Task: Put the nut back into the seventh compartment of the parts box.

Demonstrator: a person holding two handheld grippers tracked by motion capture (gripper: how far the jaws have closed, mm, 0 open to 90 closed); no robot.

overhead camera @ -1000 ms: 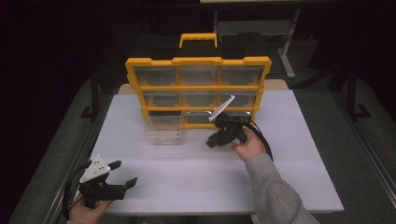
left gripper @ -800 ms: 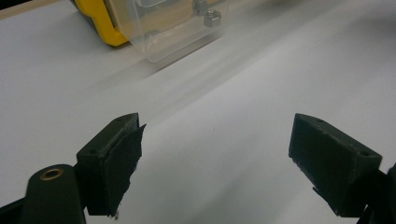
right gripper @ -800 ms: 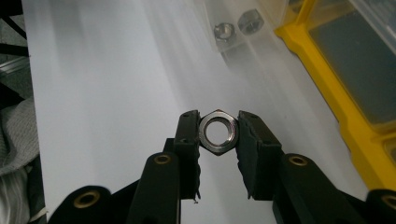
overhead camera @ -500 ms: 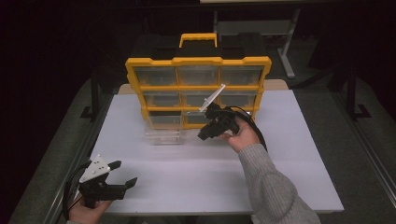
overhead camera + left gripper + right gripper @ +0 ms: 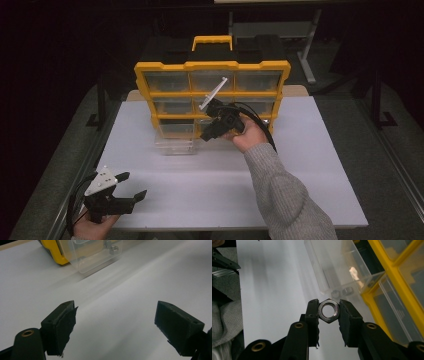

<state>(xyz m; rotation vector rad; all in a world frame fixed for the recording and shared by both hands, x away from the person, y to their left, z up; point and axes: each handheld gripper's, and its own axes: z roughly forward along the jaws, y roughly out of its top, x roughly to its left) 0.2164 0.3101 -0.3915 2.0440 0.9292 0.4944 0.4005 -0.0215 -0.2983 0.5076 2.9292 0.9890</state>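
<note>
Jaws of the right gripper (image 5: 329, 311) pinched a shiny steel hex nut (image 5: 328, 310) just beside the yellow plastic drawer organiser (image 5: 212, 92); left gripper (image 5: 131, 186) sat well apart from it, jaws spread wide, holding nothing.

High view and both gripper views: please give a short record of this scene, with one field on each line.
right tool: shut on a hex nut, in front of the organizer
left tool: open, holding nothing, near the table's front left corner
organizer: yellow frame, clear drawers, upright on the table
pulled-out drawer: clear, bottom left, more nuts inside
</note>
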